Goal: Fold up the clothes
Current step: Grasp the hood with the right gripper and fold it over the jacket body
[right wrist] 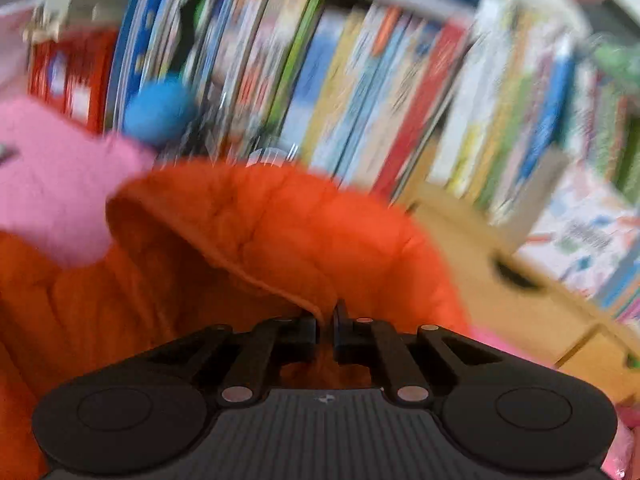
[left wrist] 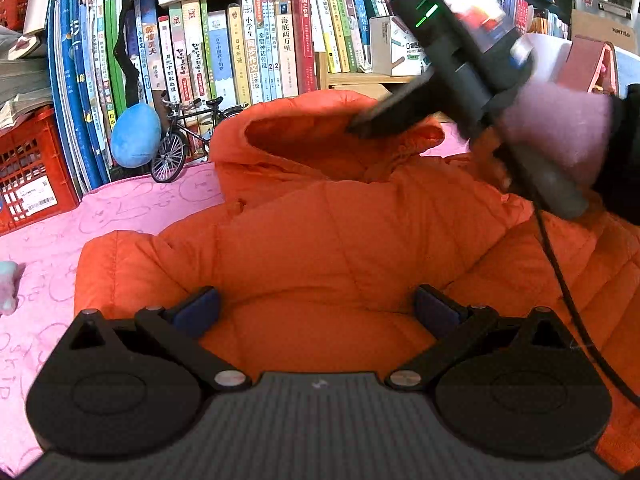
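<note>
On my far left a red plastic lattice crate [left wrist: 28, 168] stands at the edge of the pink printed blanket [left wrist: 132, 208], with a row of upright children's books [left wrist: 224, 48] behind it. A blue plush toy [left wrist: 135, 134] and a small black model bicycle [left wrist: 188, 136] sit at the foot of the books.

The puffy orange quilted hooded jacket [left wrist: 320, 240] lies spread across the blanket in the middle of my view, hood toward the shelf. My left gripper [left wrist: 316, 308] sits low over the jacket's body with its blue-padded fingers [left wrist: 198, 306] spread wide; orange fabric bulges between them, but the pads are not pressing on it.

Further right, my right gripper [right wrist: 326, 330] is clenched on the rim of the jacket's hood [right wrist: 256, 240]; a fold of orange edge is pinched between the two black fingers. In the left wrist view I see that tool from outside, blurred, gripped by a hand in a fluffy pink glove [left wrist: 560, 128], its black cable [left wrist: 560, 272] trailing down over the jacket. A pale wooden shelf [right wrist: 512, 280] stands beyond the hood on the right.
</note>
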`<state>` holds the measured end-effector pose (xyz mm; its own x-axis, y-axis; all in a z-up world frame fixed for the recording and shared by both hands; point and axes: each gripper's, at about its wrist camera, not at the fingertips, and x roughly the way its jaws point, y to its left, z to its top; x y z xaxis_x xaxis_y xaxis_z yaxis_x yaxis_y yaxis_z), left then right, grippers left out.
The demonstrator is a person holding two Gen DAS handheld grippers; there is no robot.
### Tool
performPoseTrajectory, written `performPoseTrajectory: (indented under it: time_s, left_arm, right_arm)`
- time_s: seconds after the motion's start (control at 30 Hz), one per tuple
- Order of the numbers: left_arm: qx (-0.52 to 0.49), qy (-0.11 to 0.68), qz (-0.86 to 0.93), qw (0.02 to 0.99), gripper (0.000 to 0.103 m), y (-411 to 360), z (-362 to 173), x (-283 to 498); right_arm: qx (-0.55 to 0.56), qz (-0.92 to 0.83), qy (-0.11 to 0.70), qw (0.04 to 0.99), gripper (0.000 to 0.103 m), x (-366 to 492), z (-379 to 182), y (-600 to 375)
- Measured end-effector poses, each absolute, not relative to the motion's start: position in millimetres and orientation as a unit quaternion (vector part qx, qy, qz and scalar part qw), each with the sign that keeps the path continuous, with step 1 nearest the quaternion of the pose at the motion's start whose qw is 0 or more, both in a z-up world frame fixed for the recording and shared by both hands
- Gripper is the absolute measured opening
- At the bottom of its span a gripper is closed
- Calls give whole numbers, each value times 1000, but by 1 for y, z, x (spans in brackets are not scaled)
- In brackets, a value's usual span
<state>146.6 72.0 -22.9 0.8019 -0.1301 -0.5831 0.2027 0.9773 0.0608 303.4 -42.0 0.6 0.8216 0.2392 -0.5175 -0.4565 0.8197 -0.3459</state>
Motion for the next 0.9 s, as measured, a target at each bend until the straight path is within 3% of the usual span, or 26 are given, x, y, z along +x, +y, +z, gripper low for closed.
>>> performPoseTrajectory:
  time_s: [0.27, 0.37, 0.47, 0.53, 0.6, 0.9]
  left_arm:
    - [-4, 297, -44, 954, 103, 87, -10, 130]
    - [-52, 289, -43, 955, 103, 95, 0, 113]
    - [-59, 289, -34, 955, 103, 91, 8, 106]
    - [-49, 284, -40, 957, 103, 82, 14, 106]
    - [-43, 272, -55, 960, 103, 75, 19, 107]
    - [5, 305, -40, 952, 103, 61, -21, 140]
  right_arm:
    - [-240, 180, 4, 954, 9, 180, 71, -83]
    - [-261, 207, -22, 943, 9, 143, 86, -96]
    - [-277, 227, 17, 934, 13, 145, 83, -102]
    - [-273, 227, 54, 933, 28, 160, 76, -104]
    - [-263, 226, 93, 933, 49, 179, 67, -104]
    - [-311, 240, 204, 897, 72, 245, 15, -58]
